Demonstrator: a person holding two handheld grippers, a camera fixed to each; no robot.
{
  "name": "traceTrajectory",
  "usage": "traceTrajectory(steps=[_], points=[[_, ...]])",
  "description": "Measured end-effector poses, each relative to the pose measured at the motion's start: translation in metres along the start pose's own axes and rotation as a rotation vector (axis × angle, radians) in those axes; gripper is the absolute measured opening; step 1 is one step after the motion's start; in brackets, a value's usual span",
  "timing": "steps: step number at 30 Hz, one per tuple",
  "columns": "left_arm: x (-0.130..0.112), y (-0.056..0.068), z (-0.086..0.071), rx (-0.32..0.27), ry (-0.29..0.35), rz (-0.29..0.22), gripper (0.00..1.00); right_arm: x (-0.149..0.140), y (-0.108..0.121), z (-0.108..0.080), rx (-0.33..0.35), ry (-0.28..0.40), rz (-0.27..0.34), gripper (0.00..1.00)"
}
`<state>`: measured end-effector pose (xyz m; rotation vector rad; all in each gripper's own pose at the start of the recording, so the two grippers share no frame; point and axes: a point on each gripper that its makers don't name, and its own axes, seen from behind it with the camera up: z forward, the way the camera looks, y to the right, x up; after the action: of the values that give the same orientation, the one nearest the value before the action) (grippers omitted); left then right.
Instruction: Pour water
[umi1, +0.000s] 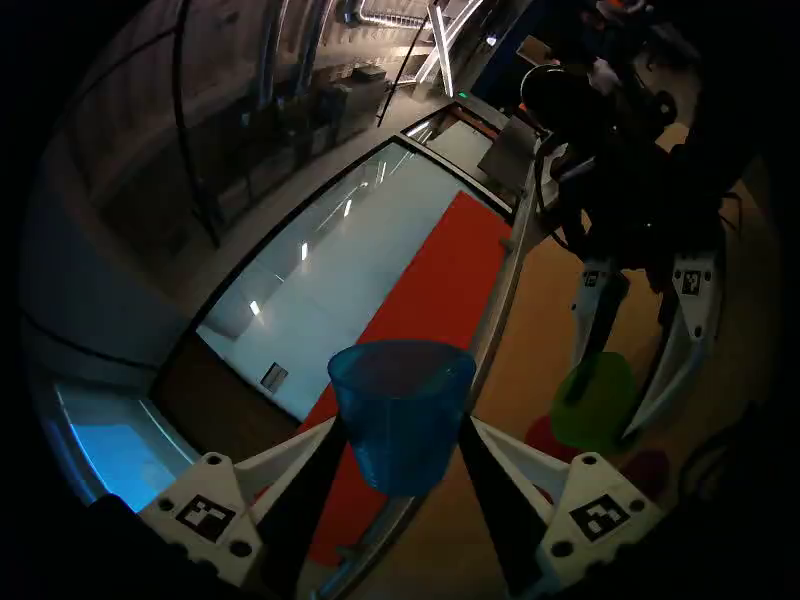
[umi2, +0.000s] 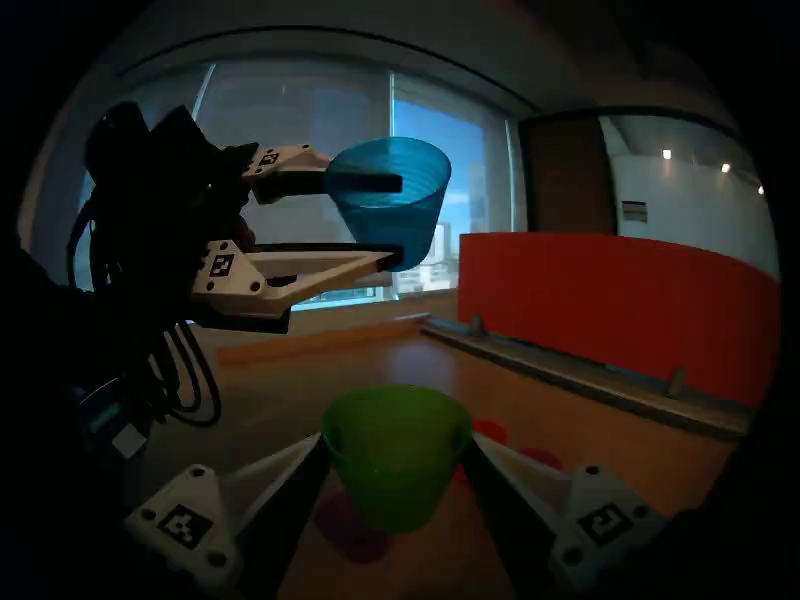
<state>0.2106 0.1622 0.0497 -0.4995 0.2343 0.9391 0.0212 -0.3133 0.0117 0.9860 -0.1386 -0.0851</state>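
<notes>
A clear blue plastic cup (umi1: 402, 412) sits between the fingers of my left gripper (umi1: 400, 440), which is shut on it. In the right gripper view the same blue cup (umi2: 388, 198) hangs high in the air, upright, held by that left gripper (umi2: 385, 222). A green plastic cup (umi2: 396, 450) is clamped in my right gripper (umi2: 396, 455), low over the wooden table (umi2: 520, 400). In the left gripper view the green cup (umi1: 596, 400) and the right gripper (umi1: 600, 405) appear to the right, below the blue cup's level. I cannot tell if either cup holds water.
A red partition panel (umi2: 620, 300) runs along the table's far edge on a metal rail (umi2: 580, 375). Large windows (umi2: 300, 110) stand behind. Round red and purple coasters (umi2: 350, 525) lie on the table under the green cup. Dark cables (umi2: 185, 385) hang near the left gripper.
</notes>
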Motion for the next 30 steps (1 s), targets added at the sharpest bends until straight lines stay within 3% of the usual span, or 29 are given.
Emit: traceTrajectory(steps=[30], points=[[0.0064,0.0025,0.0032,0.005,0.0,0.125,0.78,0.0022,0.0002,-0.0012,0.006,-0.007,-0.014,0.9]])
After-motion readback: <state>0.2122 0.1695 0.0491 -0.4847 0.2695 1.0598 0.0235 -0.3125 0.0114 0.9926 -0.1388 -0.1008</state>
